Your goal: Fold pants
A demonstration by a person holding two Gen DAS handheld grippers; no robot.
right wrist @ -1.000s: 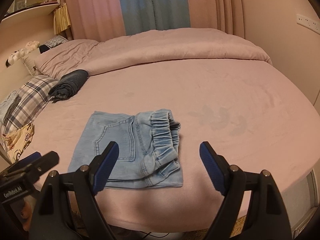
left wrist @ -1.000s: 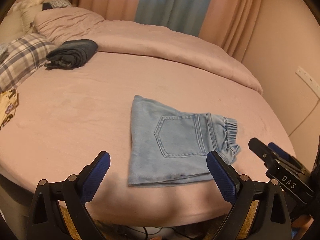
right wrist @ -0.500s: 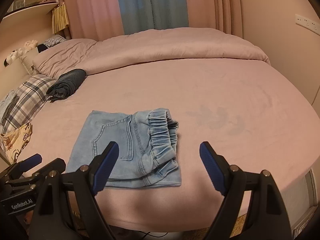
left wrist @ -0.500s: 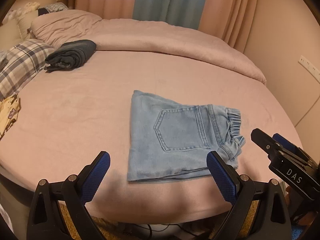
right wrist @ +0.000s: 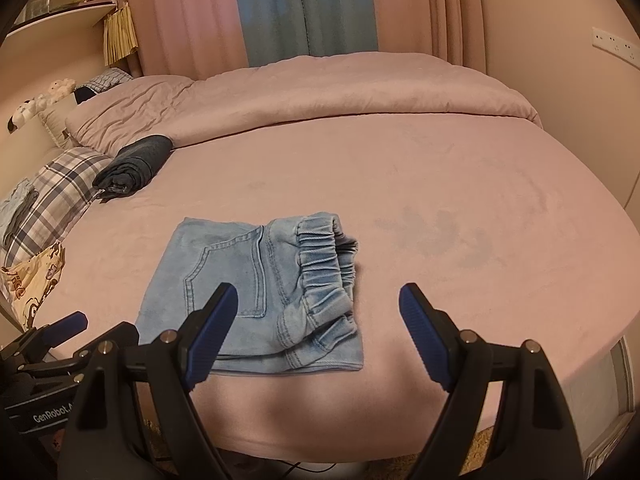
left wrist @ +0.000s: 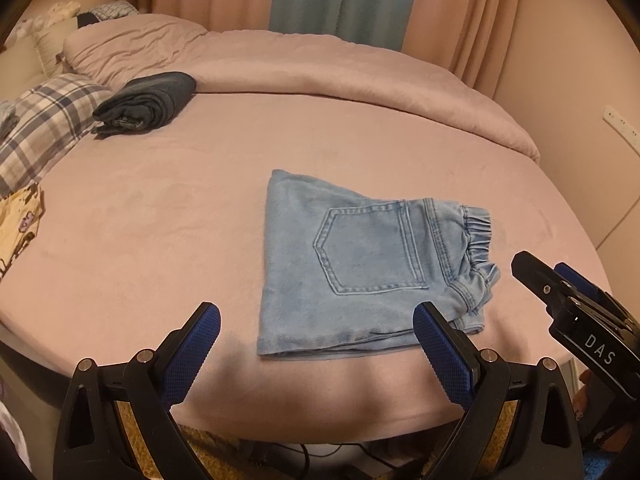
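Light blue denim pants (left wrist: 360,264) lie folded into a compact rectangle on the pink bed, back pocket up, elastic waistband to the right. They also show in the right wrist view (right wrist: 260,292). My left gripper (left wrist: 316,324) is open and empty, hovering over the bed's near edge just in front of the pants. My right gripper (right wrist: 316,308) is open and empty, hovering at the pants' near right corner. The right gripper also shows at the right edge of the left wrist view (left wrist: 576,320), and the left gripper shows at the lower left of the right wrist view (right wrist: 52,340).
A dark folded garment (left wrist: 148,104) lies at the far left of the bed (left wrist: 160,220). A plaid pillow (left wrist: 44,128) and a patterned cloth (left wrist: 20,228) lie at the left edge. A rolled pink duvet (left wrist: 340,76) runs along the back. Curtains (right wrist: 304,8) hang behind.
Both grippers have drawn back and up a little from the bed; the pants appear slightly farther away. The pants have not moved and both grippers stay open.
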